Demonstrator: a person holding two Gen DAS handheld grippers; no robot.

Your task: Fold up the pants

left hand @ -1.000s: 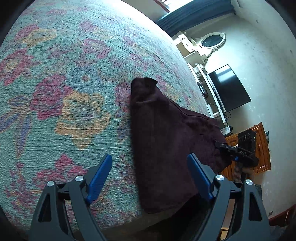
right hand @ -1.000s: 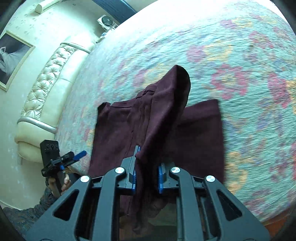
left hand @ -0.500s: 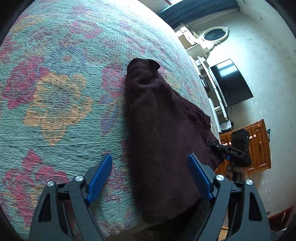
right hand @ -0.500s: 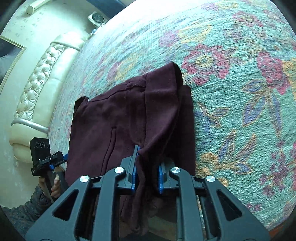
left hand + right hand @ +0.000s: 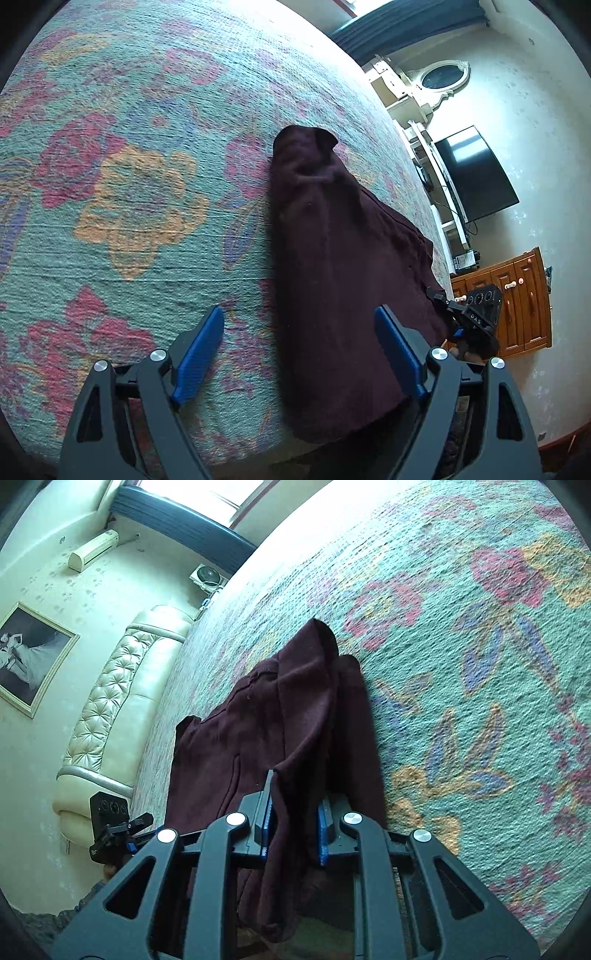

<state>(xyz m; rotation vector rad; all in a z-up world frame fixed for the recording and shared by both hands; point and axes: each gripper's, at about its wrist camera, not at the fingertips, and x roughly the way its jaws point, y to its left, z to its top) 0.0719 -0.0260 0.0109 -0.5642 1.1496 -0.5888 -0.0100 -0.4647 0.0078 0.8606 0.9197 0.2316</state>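
1. The pants [image 5: 280, 720] lie on the flowered bed cover [image 5: 480, 701], centre of the right wrist frame, their near end hanging over the bed's edge at the bottom.
2. Since a second ago the lifted leg has come down: it stood raised above the cloth then, and now drapes low across the other half.
3. The right gripper [image 5: 293, 823] still pinches that folded layer between its blue fingers [image 5: 266, 823].
4. The left gripper [image 5: 299, 354] hangs with fingers spread, empty, the pants lying between them at lower centre.
5. Judgement: the lengthwise fold is nearly laid; release and smoothing look next.
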